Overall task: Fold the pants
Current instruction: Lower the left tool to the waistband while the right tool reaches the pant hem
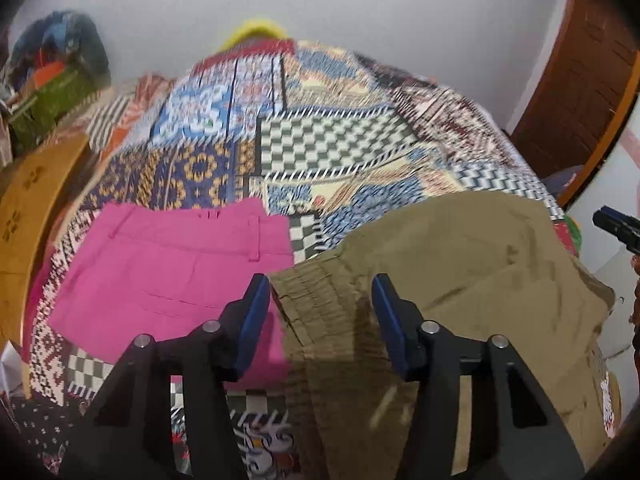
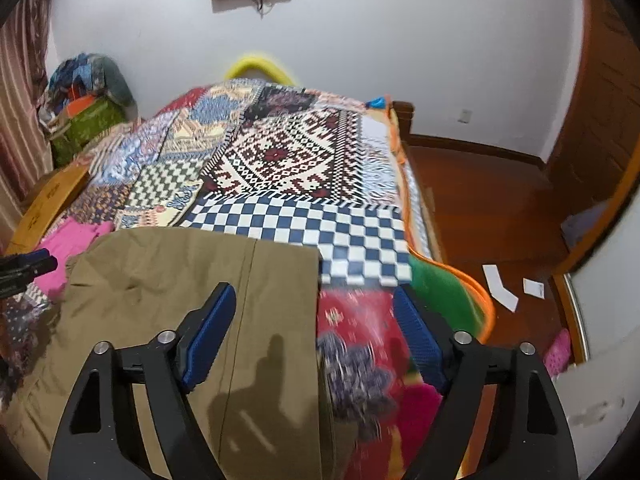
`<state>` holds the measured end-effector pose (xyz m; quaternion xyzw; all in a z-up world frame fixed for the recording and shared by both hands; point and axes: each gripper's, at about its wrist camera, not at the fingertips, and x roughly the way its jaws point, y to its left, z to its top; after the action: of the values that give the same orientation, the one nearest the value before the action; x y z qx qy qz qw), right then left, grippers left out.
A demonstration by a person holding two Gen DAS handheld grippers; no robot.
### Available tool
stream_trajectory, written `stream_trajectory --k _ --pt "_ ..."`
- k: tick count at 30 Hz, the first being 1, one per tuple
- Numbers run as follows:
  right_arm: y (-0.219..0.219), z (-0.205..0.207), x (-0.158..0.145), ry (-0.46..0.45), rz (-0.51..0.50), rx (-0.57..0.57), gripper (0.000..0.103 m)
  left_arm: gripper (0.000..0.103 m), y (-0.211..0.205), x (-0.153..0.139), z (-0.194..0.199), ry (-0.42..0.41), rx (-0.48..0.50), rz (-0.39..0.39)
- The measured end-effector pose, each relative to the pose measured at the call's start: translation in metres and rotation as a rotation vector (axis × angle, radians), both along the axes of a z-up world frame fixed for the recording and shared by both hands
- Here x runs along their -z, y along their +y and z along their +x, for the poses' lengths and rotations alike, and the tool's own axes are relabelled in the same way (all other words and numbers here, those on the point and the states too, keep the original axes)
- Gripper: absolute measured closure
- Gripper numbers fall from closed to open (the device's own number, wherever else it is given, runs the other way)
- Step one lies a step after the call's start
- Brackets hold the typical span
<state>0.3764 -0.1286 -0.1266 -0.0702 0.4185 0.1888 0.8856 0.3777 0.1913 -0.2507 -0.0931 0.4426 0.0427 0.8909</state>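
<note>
Both grippers, left gripper [image 1: 320,300] and right gripper [image 2: 316,320], gape above khaki pants [image 1: 440,264].

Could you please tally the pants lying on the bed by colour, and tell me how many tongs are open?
Pink pants: 1
Khaki pants: 1
Total pants: 2
Open tongs: 2, the left tongs and the right tongs, both empty.
</note>
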Motion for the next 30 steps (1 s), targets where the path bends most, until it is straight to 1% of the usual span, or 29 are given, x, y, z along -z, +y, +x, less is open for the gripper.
stream_trajectory --k 3,6,8,11,14,18,20,22,23,26,27,30 --pt "0.011 0.018 0.015 0.048 -0.02 -0.018 0.037 0.054 0.004 0.015 0.007 0.031 0.002 -0.029" --pt "0.016 0.035 0.031 0.11 -0.039 -0.023 0.037 0.054 0.007 0.024 0.013 0.048 0.008 -0.052" --pt "0.018 0.044 0.04 0.16 -0.048 -0.035 0.037 0.054 0.01 0.029 0.015 0.052 0.015 -0.087" --pt "0.026 0.052 0.05 0.204 -0.091 -0.059 0.037 0.054 0.016 0.032 0.016 0.057 0.026 -0.13" --pt "0.027 0.056 0.055 0.221 -0.098 -0.076 0.037 0.054 0.019 0.033 0.016 0.053 0.036 -0.162" --pt "0.031 0.059 0.06 0.234 -0.107 -0.088 0.034 0.054 0.02 0.034 0.015 0.07 0.035 -0.172" --pt "0.032 0.056 0.06 0.227 -0.116 -0.106 0.034 0.051 0.023 0.037 0.013 0.085 0.024 -0.186" --pt "0.033 0.054 0.06 0.235 -0.108 -0.127 0.034 0.043 0.029 0.041 0.011 0.09 0.008 -0.202" --pt "0.034 0.053 0.061 0.235 -0.108 -0.133 0.034 0.042 0.031 0.042 0.011 0.091 0.005 -0.212" --pt "0.036 0.054 0.062 0.23 -0.118 -0.138 0.034 0.042 0.035 0.048 0.017 0.105 -0.001 -0.267" --pt "0.036 0.055 0.063 0.232 -0.115 -0.137 0.033 0.042 0.036 0.049 0.019 0.105 0.001 -0.272" --pt "0.036 0.057 0.063 0.238 -0.093 -0.131 0.032 0.042 0.031 0.05 0.03 0.108 0.038 -0.303"
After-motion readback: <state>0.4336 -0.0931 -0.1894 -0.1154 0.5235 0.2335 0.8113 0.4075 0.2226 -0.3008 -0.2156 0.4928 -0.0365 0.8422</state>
